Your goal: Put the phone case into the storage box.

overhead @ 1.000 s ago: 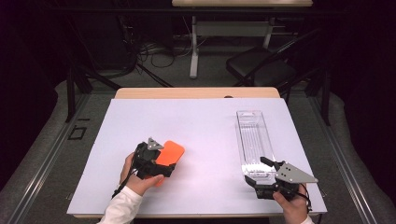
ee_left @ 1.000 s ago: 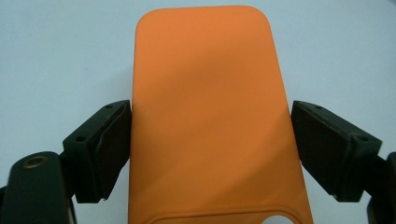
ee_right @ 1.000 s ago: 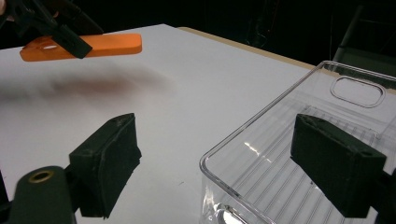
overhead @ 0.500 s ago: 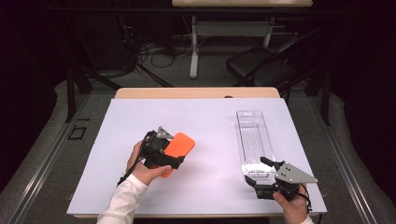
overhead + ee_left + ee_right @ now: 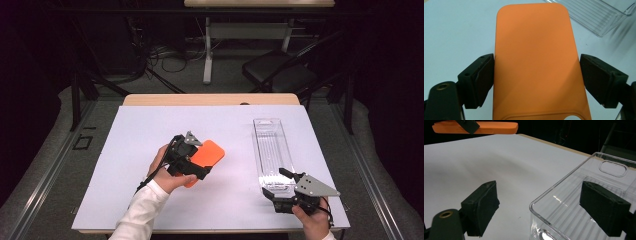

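Observation:
An orange phone case (image 5: 210,151) hangs a little above the white table sheet, left of centre. My left gripper (image 5: 197,159) is shut on it; in the left gripper view both pads press the long edges of the case (image 5: 534,50). A clear plastic tray (image 5: 256,150) lies lengthwise on the right side of the sheet. My right gripper (image 5: 275,184) sits low at the tray's near end. Its jaws stand wide apart in the right gripper view, one outside and one over the tray (image 5: 574,177), astride the near corner without pressing it. The held case (image 5: 486,127) shows far off at top left.
The white sheet (image 5: 125,165) covers a wooden table whose far edge (image 5: 210,99) shows. Beyond it stand a black chair (image 5: 280,75), a table leg and cables on the dark floor. A corner of the tray (image 5: 599,15) shows past the case in the left gripper view.
My left gripper has carried the orange case up and to the right, toward the table's middle. The right gripper and the tray have kept still.

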